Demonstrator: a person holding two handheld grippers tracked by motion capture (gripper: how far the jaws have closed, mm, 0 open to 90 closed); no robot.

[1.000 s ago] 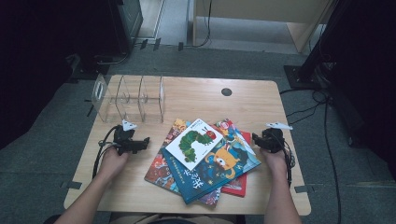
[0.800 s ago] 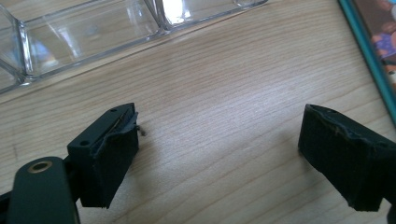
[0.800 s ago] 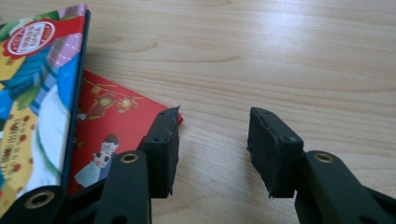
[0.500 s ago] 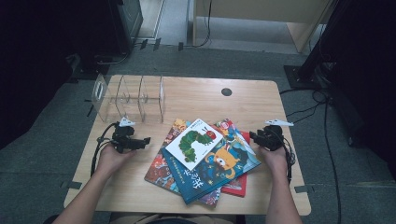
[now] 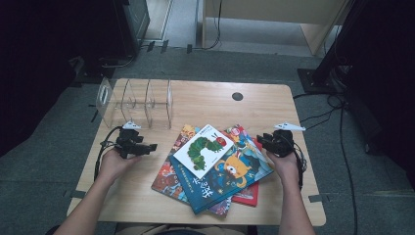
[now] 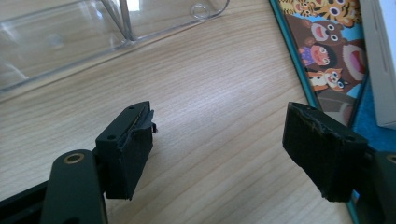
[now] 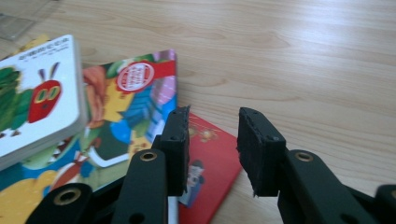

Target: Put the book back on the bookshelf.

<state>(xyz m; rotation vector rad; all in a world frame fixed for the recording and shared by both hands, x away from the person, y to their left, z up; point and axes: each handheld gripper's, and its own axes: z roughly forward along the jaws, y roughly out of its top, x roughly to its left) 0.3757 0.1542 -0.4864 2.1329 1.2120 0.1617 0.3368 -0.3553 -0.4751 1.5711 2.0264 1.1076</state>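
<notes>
The right gripper [image 7: 212, 149], jaws part-closed on nothing after closing, sits nearest the red flat picture book [image 7: 210, 163], directly below.

Table [image 5: 205, 105]: book pile sits centre-front, rack [image 5: 137, 103] at 10 o'clock from the pile, just behind the left gripper [image 5: 149, 147]. Caterpillar book [image 5: 203, 149] lies on top of the pile, over the big book [image 5: 222, 178], which overlaps the red book [image 5: 247, 193] at 4 o'clock and another book [image 5: 166, 176] at 8 o'clock. Left gripper at 9 o'clock of the pile, right gripper [image 5: 262, 142] at 3 o'clock, by the pile's edge. Hole [image 5: 237, 96] in the tabletop at 1 o'clock, well behind.
</notes>
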